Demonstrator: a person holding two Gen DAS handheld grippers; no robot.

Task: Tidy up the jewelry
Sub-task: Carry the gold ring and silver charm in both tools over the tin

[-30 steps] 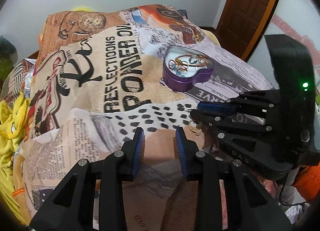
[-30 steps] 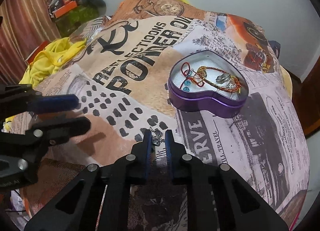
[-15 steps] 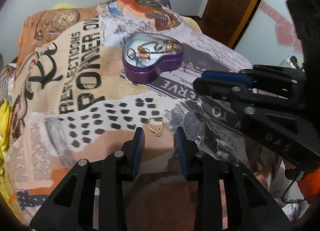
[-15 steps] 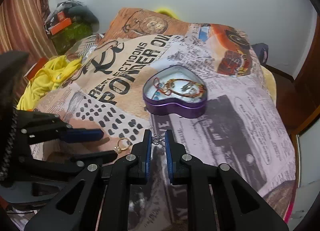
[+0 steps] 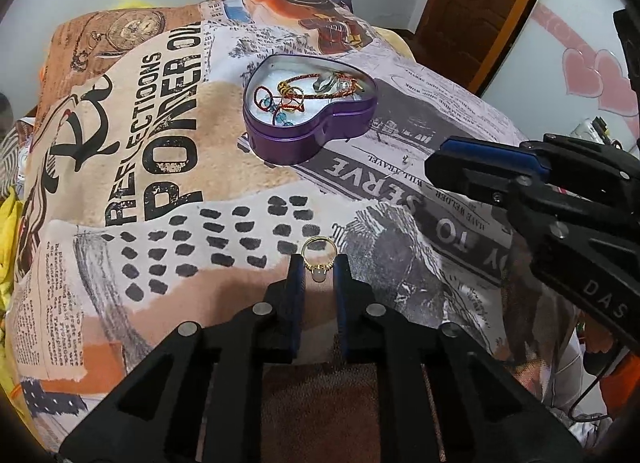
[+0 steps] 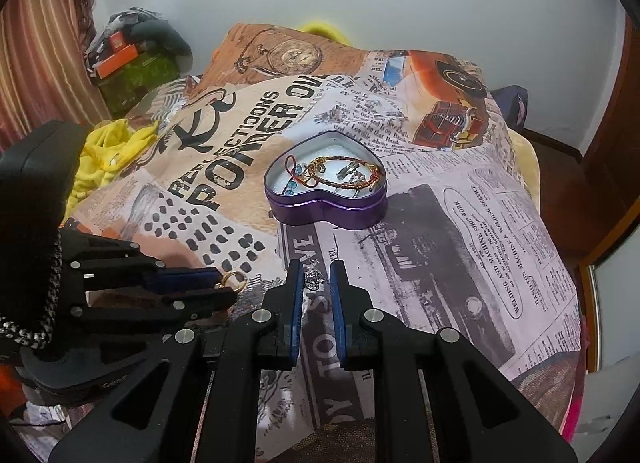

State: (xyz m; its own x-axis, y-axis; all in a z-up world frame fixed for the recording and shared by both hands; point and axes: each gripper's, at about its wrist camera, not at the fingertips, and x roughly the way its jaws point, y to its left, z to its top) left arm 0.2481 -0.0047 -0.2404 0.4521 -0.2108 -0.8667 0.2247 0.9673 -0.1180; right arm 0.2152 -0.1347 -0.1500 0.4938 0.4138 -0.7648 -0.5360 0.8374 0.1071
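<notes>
A purple heart-shaped tin (image 5: 316, 131) stands open on the printed bedspread and holds red and gold bracelets and blue beads; it also shows in the right wrist view (image 6: 328, 211). My left gripper (image 5: 319, 269) is shut on a gold ring (image 5: 318, 253) with a pale stone, near the bedspread's front; the ring also shows in the right wrist view (image 6: 234, 279). My right gripper (image 6: 316, 277) is shut on a small silver earring (image 6: 314, 278) and hovers to the right of the left gripper, short of the tin.
The printed bedspread (image 5: 168, 167) covers the bed. Yellow cloth (image 6: 100, 155) lies at its left edge. Bags and boxes (image 6: 132, 59) are piled by a curtain at the far left. A wooden door (image 5: 484, 3) stands at the far right.
My left gripper has moved forward onto the gold ring and closed on it. My right gripper has lifted and drawn back with the earring held.
</notes>
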